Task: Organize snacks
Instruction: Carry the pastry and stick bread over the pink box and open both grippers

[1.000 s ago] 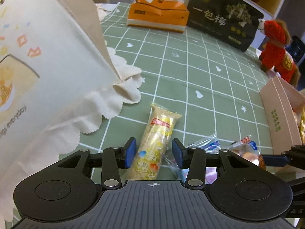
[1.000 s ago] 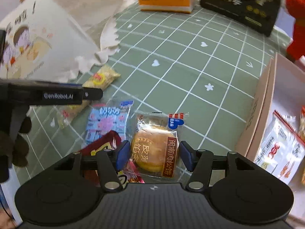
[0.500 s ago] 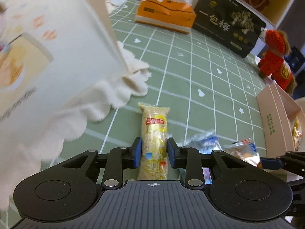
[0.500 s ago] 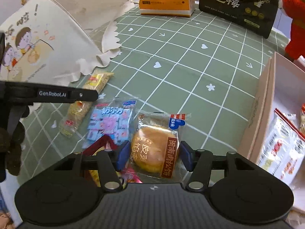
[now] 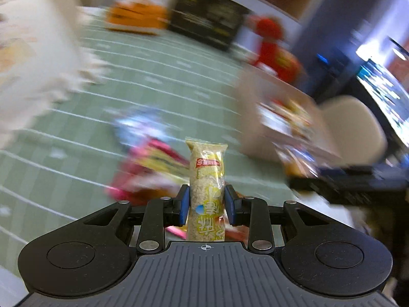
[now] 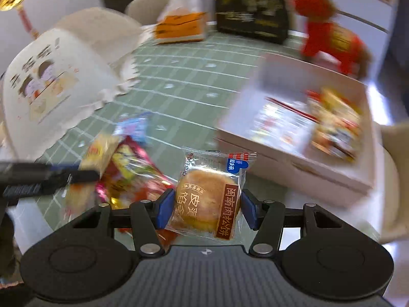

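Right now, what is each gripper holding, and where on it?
Left gripper clamps the yellow snack bar near its lower half; right gripper grips the wrapped pastry by its sides.

Both views heavily motion-blurred beyond the gripper bodies. Loose snack packets (image 5: 150, 163) on the green checked tablecloth (image 5: 158, 81) smear into pink, yellow, blue streaks; print unreadable. Contents of the cardboard box (image 6: 294, 168) at the table's right edge reduced to coloured smudges. Lower end of the rice-cracker stick (image 5: 207, 192) hidden behind the gripper body. Lettering on the black box (image 6: 251, 12) illegible.
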`<state>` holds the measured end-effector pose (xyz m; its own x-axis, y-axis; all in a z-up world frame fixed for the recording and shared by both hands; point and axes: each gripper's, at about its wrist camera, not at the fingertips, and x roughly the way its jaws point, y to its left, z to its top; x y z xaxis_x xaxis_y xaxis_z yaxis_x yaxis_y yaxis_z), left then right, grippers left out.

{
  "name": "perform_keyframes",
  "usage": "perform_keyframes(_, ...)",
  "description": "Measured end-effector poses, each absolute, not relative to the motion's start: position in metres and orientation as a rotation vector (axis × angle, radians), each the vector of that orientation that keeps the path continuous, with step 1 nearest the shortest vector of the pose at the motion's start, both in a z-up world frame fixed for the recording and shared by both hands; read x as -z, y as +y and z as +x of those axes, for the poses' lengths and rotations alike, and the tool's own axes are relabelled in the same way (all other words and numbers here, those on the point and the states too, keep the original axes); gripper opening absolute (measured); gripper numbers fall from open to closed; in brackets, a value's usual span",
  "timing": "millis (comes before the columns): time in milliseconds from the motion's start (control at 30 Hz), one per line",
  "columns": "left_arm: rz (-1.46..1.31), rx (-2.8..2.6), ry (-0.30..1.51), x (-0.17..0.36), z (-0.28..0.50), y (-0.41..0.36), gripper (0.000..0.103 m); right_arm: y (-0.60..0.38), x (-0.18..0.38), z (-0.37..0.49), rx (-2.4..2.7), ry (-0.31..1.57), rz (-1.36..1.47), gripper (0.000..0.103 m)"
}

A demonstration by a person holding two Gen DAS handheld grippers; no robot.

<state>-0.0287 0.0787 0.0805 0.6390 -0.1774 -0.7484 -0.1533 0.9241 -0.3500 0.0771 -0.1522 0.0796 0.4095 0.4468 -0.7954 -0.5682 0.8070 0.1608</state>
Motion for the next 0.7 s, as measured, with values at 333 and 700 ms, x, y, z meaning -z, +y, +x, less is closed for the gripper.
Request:
perform_keyframes(333,-0.318,0.255,0.696,-0.155,0.044,0.0,0.033,-0.251,-0.113,0.046,-0.436,0.822,-0.101,0.056)
perform_keyframes(700,-0.36,0.136,0.723,-0.147,0.173,-0.002,0.033,-0.291,-0.117,0.028,-0.396,0.802,-0.07,0.056)
